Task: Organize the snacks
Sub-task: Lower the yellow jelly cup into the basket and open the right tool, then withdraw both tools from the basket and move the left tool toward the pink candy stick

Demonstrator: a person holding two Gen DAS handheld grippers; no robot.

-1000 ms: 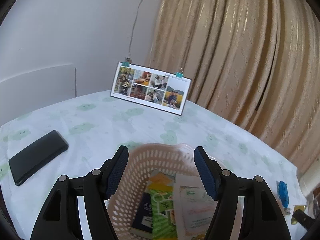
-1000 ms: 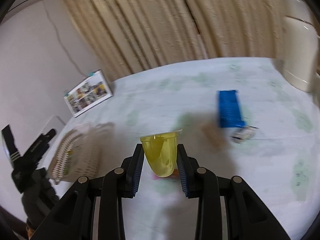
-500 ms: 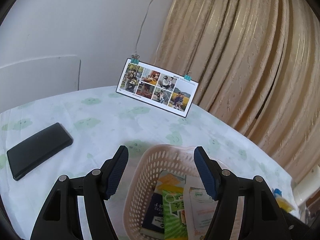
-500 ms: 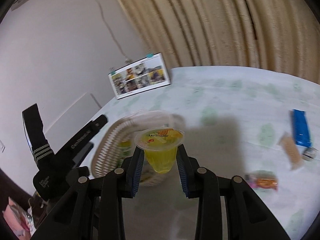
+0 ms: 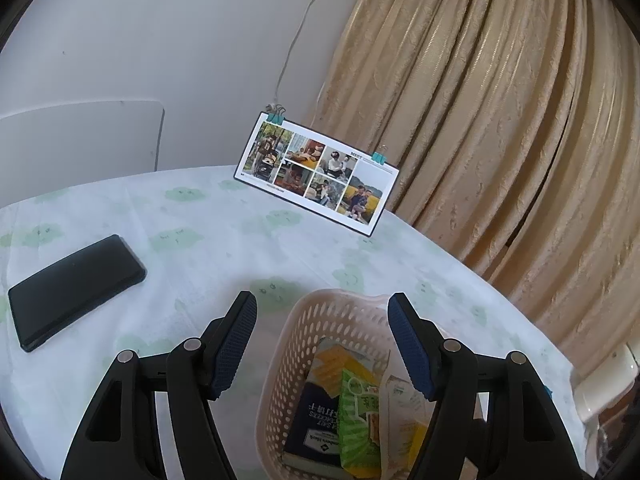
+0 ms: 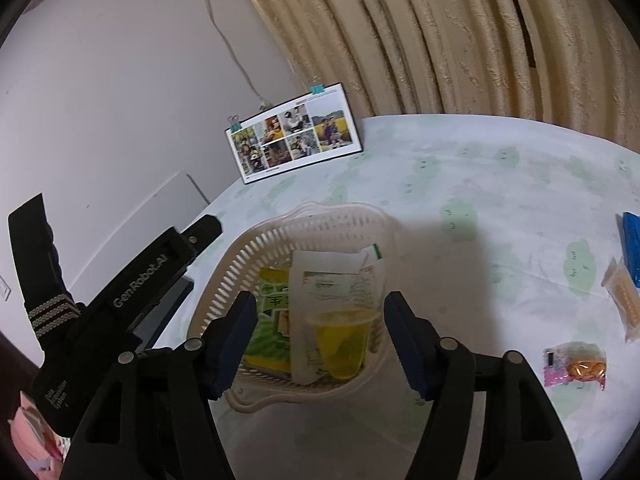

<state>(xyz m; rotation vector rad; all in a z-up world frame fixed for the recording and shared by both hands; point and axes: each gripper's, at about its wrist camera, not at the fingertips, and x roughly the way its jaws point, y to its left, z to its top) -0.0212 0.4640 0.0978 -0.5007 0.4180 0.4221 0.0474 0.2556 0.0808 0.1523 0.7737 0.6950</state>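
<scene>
Snacks: jelly cup point(image 6: 342, 344) sat upright in basket point(image 6: 320, 220), at its 5 o'clock corner, against white packet point(image 6: 320, 292). R gripper point(image 6: 320, 344) spread wide, jaws clear of cup both sides. L gripper point(image 5: 322, 344) also spread, empty, over basket's 9 o'clock rim. Three snacks left on table point(image 6: 480, 160) at 3 o'clock: blue bar point(image 6: 632, 236), wafer point(image 6: 624, 300), pink-orange pack point(image 6: 576, 368). Risk: cup leaning on loose packets may tip if R jaw clips it when pulling out.

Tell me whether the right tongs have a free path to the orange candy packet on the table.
Probably yes. The right tongs stand open and empty above the basket, and the orange candy packet lies on bare tablecloth to their right with nothing on top of it.
</scene>
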